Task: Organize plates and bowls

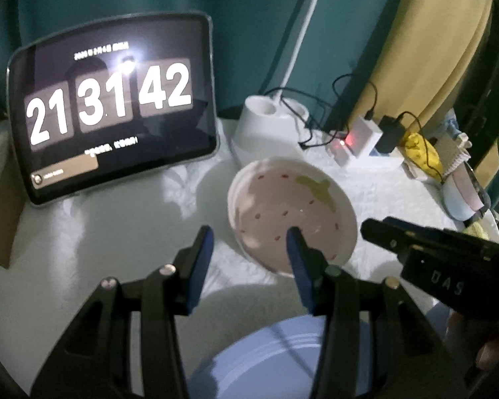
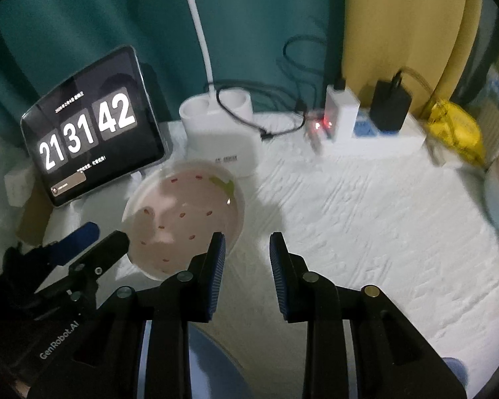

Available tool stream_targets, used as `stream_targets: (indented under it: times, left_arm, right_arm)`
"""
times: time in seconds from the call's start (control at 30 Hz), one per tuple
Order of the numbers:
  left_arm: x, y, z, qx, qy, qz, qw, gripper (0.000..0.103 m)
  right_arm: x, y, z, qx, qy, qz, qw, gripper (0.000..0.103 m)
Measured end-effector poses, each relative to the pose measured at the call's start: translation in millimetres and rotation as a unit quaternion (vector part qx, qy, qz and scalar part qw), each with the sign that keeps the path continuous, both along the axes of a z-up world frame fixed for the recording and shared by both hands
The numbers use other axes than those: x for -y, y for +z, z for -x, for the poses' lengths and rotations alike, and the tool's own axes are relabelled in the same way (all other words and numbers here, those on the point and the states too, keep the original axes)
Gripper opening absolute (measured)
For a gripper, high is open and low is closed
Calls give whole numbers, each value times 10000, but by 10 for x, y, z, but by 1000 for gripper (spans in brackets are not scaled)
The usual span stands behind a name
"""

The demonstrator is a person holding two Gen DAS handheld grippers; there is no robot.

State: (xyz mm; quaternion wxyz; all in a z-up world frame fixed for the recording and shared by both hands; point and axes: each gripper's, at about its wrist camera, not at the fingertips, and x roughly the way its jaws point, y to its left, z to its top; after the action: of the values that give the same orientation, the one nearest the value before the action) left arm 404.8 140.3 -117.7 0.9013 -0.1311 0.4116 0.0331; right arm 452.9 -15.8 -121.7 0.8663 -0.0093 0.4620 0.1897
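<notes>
A pink strawberry-pattern plate (image 1: 289, 212) lies flat on the white tablecloth; it also shows in the right wrist view (image 2: 183, 219). My left gripper (image 1: 249, 242) is open and empty, hovering over the plate's near left rim. A light blue plate (image 1: 269, 359) lies below the left gripper at the table's front edge, and shows in the right wrist view (image 2: 213, 365). My right gripper (image 2: 246, 249) is open and empty, just right of the pink plate; it shows in the left wrist view (image 1: 376, 229).
A tablet clock (image 1: 109, 106) leans at the back left. A white lamp base (image 1: 269, 126) stands behind the pink plate. A power strip with chargers and cables (image 2: 366, 126) lies at the back right. A yellow bag (image 2: 455, 133) and other items sit far right.
</notes>
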Motion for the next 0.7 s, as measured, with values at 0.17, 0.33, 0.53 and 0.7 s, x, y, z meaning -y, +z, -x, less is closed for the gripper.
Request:
stream_targets:
  times: [0.17,0.33,0.53,0.7]
  left_arm:
    - [-31,-136,-116,-250,24,96,9996,47]
    - [-55,-239,-175,-399,22,154,9991,47]
    - [-88,-299,-245,-511,53,258,9983,47]
    - [-95,-358,-272,-549,92,231,9982,47]
  right_arm:
    - [-8,-57,-127,-211,-155,-22,9997,30]
    - [-71,-163,-238,-502,-255,-29,9984,36]
    - [-204,-323,-314,-770,-403,20,9962,36]
    - [-238,-478,-395,-1069,-554,-262,9924,36]
